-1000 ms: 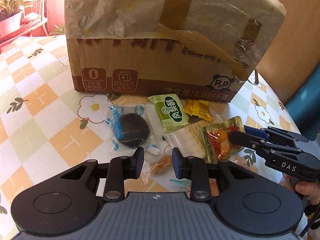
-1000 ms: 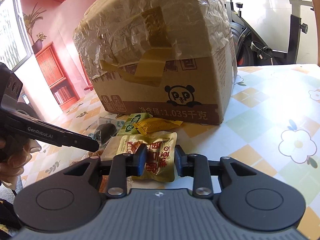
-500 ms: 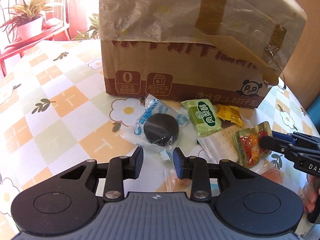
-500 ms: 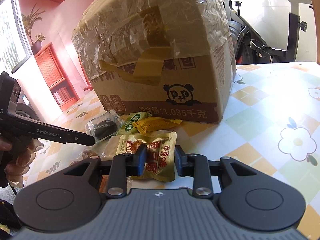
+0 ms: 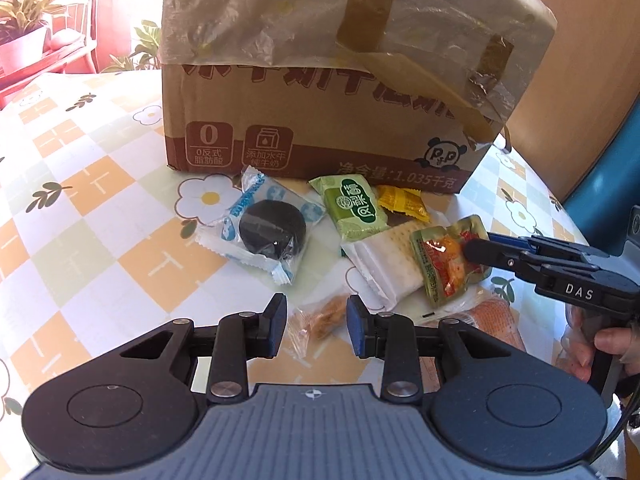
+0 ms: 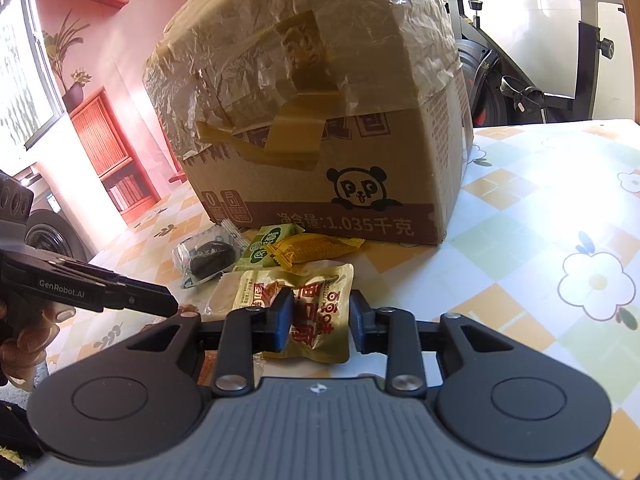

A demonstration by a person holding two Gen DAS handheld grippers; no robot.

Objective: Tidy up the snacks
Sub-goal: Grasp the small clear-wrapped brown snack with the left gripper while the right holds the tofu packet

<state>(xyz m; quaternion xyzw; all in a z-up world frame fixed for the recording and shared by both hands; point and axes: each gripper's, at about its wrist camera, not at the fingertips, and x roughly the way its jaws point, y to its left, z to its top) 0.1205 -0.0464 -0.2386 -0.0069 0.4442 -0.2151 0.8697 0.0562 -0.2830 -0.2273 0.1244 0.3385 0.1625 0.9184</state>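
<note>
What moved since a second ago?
The left tongs drew back and swung left from the snack pile; both tongs are open and took nothing. The right tongs stayed around the gold pouch with red lettering. The taped cardboard box stayed put.

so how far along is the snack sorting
Barely started: nothing looks sorted. The dark cookie pack, green pack, yellow candy and cracker pack lie bunched before the cardboard box. In hand: right gripper, jaws open, straddles the gold pouch; left gripper, open, frames a small clear-wrapped snack.
</note>
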